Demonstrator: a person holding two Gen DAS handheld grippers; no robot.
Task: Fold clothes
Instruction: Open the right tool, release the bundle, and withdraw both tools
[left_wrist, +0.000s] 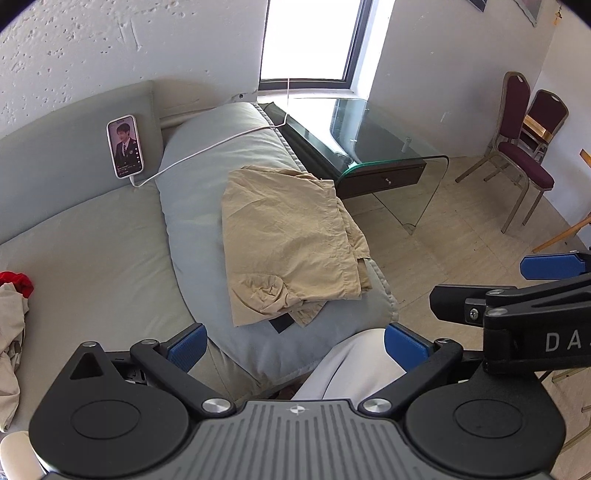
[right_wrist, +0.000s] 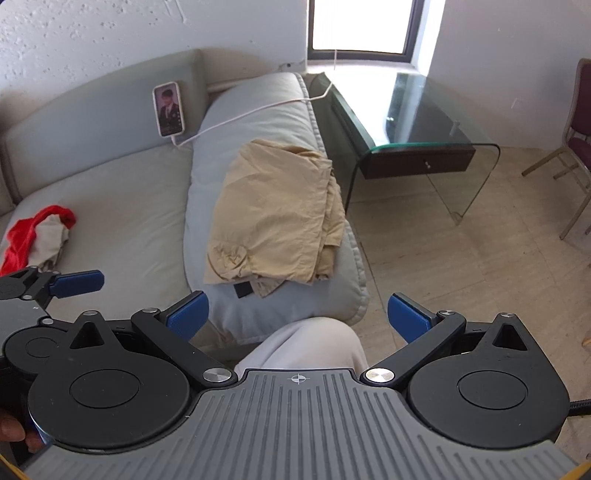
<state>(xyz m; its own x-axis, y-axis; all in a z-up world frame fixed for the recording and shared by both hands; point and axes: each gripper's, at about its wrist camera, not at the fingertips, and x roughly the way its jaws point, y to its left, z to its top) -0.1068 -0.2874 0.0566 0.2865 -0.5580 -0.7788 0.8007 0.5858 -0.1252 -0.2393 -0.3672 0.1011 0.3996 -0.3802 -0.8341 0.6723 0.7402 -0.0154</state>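
A tan garment (left_wrist: 288, 240) lies folded in a rough rectangle on a grey cushion (left_wrist: 192, 206) on the sofa; it also shows in the right wrist view (right_wrist: 273, 218). A black tag sticks out at its near edge. My left gripper (left_wrist: 295, 345) is open and empty, held back from the garment's near edge. My right gripper (right_wrist: 297, 317) is open and empty, also short of the garment, above my knee (right_wrist: 310, 343). A heap of red and beige clothes (right_wrist: 40, 236) lies on the sofa seat to the left.
A phone (left_wrist: 125, 146) on a white cable leans against the sofa back. A glass side table (left_wrist: 388, 147) with a dark drawer stands right of the sofa. Maroon chairs (left_wrist: 524, 147) stand on the tiled floor at far right.
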